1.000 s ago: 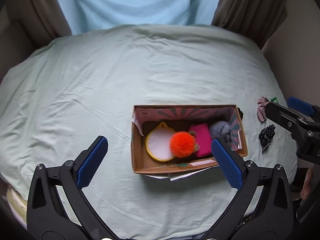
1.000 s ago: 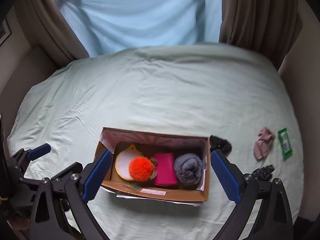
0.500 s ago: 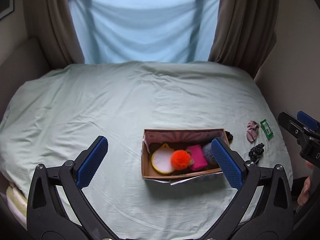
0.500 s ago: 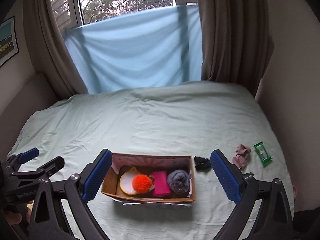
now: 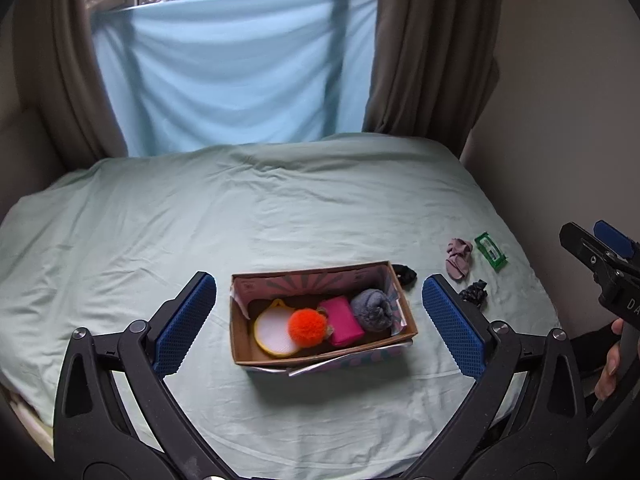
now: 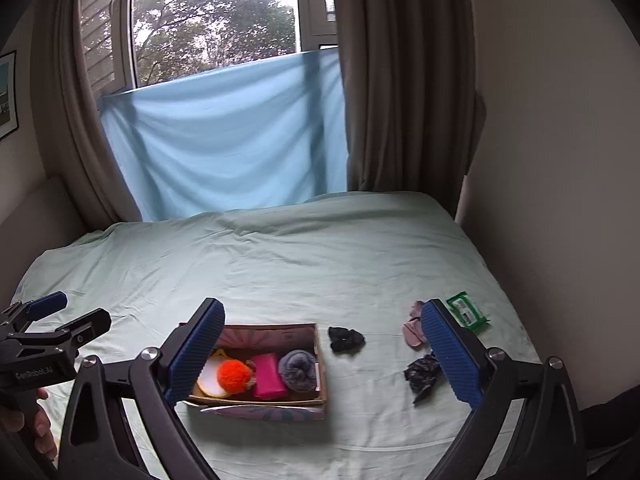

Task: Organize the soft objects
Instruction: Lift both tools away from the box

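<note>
Pale-green bedding [image 6: 320,256] spreads below a blue-draped window [image 6: 224,136], the cardboard box [image 5: 320,356] of soft things near its front edge, what look like scrunchies [image 6: 346,339] just right of it, and left gripper [image 5: 320,326] and right gripper [image 6: 326,354] both gaping wide, empty.

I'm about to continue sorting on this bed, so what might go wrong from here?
The cardboard box is already crowded, so more soft pieces may spill out. The black scrunchie lies right beside the box wall, so the right claw might nudge the box. The patterned scrunchie lies on soft bedding, so a pinch may catch the bed sheet.
</note>
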`<state>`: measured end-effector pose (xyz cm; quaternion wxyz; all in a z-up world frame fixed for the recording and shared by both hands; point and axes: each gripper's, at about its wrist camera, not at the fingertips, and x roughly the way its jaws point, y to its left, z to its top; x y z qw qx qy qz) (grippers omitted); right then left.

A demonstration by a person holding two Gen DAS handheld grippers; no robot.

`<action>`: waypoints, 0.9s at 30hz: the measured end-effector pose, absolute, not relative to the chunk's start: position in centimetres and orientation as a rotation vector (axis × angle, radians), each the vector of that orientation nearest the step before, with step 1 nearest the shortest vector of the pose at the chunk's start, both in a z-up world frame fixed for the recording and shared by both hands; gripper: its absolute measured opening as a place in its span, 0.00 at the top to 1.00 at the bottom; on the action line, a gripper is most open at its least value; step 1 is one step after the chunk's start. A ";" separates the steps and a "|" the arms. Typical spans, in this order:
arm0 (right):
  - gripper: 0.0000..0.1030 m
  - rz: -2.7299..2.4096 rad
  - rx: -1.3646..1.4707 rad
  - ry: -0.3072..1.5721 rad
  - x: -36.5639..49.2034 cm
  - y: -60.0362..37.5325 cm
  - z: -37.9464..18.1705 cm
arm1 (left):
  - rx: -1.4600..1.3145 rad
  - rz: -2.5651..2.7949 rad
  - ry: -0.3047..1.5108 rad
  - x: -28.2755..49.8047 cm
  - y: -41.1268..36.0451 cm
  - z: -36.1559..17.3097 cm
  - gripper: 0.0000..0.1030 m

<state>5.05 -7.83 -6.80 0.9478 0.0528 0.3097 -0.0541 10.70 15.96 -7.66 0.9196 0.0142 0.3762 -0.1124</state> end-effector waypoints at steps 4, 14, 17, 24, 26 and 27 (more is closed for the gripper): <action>0.05 -0.132 0.119 0.623 4.6 -10.8 -6.8 | 0.055 -0.245 0.767 10.5 13.1 -7.2 0.00; 0.05 -0.066 0.078 0.632 5.3 -20.5 -8.1 | 0.039 -0.194 0.771 10.5 3.8 -7.5 0.00; 0.05 -0.034 0.060 0.639 6.3 -23.9 -9.0 | 0.026 -0.175 0.772 10.9 0.6 -8.1 0.00; 0.05 0.024 0.018 0.673 9.5 -31.7 -12.4 | -0.019 -0.147 0.819 12.6 -7.3 -11.5 0.00; 0.05 0.026 0.007 0.685 10.7 -33.8 -13.7 | -0.021 -0.147 0.845 13.2 -9.4 -12.8 0.00; 0.05 0.026 0.002 0.695 11.5 -34.9 -14.5 | -0.021 -0.150 0.857 13.5 -10.7 -13.7 0.00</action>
